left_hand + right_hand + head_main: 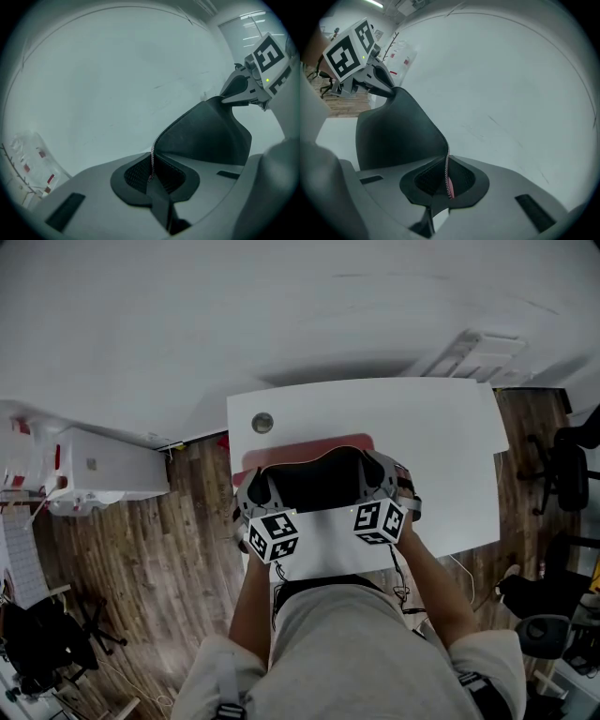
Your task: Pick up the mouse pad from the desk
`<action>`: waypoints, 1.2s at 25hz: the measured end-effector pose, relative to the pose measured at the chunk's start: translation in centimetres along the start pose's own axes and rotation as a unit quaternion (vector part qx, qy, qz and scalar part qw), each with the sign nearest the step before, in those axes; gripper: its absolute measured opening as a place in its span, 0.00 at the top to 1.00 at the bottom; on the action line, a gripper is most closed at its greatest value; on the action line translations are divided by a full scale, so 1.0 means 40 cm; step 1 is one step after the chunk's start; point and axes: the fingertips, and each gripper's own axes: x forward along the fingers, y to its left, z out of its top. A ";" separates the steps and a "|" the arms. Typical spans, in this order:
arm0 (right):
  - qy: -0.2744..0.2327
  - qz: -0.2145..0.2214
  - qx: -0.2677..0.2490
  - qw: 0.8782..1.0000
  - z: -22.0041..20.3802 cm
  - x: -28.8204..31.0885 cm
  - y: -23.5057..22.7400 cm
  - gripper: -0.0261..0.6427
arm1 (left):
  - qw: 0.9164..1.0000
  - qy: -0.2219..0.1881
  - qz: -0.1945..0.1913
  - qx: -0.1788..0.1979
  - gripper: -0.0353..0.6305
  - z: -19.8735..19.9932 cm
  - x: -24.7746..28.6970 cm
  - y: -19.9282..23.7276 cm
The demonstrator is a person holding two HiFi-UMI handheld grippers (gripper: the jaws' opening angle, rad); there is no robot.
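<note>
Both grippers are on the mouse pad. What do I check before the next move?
1. Left gripper shut on the mouse pad edge: ok.
2. Right gripper shut on the pad's other end: ok.
3. Pad held flat between the grippers: not ok, it bows between them.
4. Red far part of the pad clear of the desk: cannot tell.
5. Round fitting on the desk apart from the pad: ok.
</note>
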 end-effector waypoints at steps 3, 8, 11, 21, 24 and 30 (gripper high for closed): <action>-0.016 -0.008 0.015 1.000 0.026 -0.027 -0.025 0.88 | 1.000 -0.013 0.005 -0.026 0.90 0.028 -0.020 0.015; -0.052 -0.002 0.090 0.995 0.076 -0.071 -0.046 0.88 | 0.997 -0.039 0.007 -0.066 0.90 0.077 -0.065 0.023; -0.074 0.000 0.122 0.990 0.110 -0.095 -0.058 0.88 | 0.994 -0.062 0.003 -0.088 0.90 0.113 -0.093 0.025; -0.118 -0.007 0.127 0.985 0.185 -0.170 -0.080 0.88 | 0.989 -0.096 0.016 -0.115 0.90 0.159 -0.167 0.052; -0.128 -0.011 0.130 0.983 0.199 -0.195 -0.087 0.88 | 0.986 -0.105 0.020 -0.125 0.90 0.169 -0.189 0.061; -0.154 -0.009 0.152 0.976 0.237 -0.231 -0.102 0.88 | 0.982 -0.137 0.013 -0.133 0.90 0.246 -0.235 0.076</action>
